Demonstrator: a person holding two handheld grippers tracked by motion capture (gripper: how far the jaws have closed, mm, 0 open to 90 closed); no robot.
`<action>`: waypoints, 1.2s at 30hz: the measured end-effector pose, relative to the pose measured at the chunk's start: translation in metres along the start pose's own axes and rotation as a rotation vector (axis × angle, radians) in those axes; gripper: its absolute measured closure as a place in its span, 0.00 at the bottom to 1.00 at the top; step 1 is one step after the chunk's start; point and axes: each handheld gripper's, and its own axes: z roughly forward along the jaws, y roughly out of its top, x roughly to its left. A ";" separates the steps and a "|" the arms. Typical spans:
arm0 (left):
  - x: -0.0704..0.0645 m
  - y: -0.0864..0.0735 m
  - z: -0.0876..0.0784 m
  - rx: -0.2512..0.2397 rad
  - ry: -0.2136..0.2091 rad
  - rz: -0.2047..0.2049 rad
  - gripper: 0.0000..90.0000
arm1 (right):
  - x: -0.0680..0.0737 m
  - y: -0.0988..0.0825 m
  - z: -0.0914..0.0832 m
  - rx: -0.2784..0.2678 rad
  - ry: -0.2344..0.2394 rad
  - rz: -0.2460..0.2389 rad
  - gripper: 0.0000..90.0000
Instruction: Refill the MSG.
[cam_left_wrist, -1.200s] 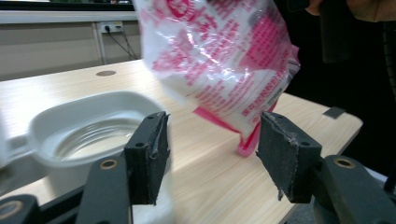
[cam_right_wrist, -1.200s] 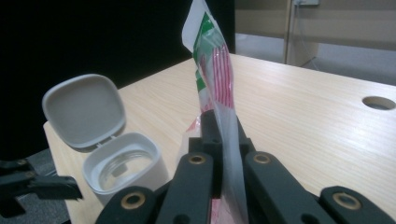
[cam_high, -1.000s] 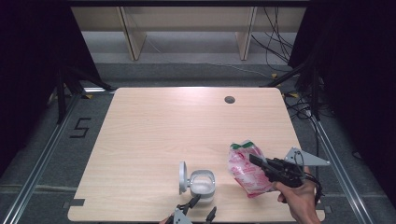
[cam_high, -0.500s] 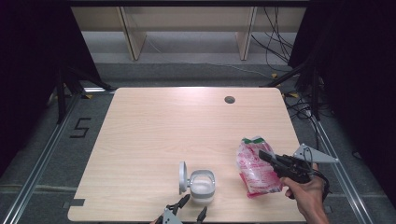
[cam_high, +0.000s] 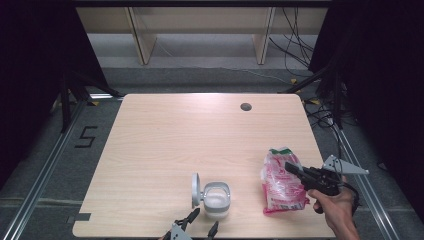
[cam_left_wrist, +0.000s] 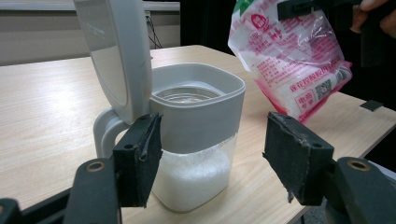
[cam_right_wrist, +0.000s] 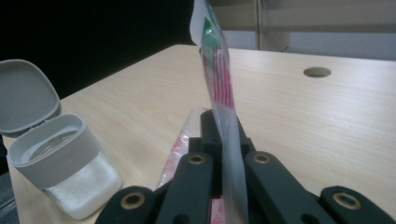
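Reaching in level, right tool (cam_high: 294, 170) pinches bag (cam_high: 281, 181) above table (cam_high: 165, 145)

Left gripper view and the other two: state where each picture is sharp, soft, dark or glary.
Left gripper view: container sharp, pale sheen on its raised lid, bag print readable. Right gripper view: near bag film blurred, background black at left. High view: table evenly lit, surroundings dark, slightly soft.
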 end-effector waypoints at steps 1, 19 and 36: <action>0.000 -0.001 0.001 -0.007 0.004 -0.009 0.40 | 0.001 -0.002 -0.001 0.014 -0.013 0.031 1.00; 0.010 -0.002 -0.005 0.003 0.031 -0.029 0.39 | -0.024 -0.025 0.006 0.036 -0.055 0.032 1.00; 0.013 -0.001 -0.004 -0.021 0.028 -0.023 0.39 | -0.027 -0.034 0.018 0.109 -0.138 -0.008 1.00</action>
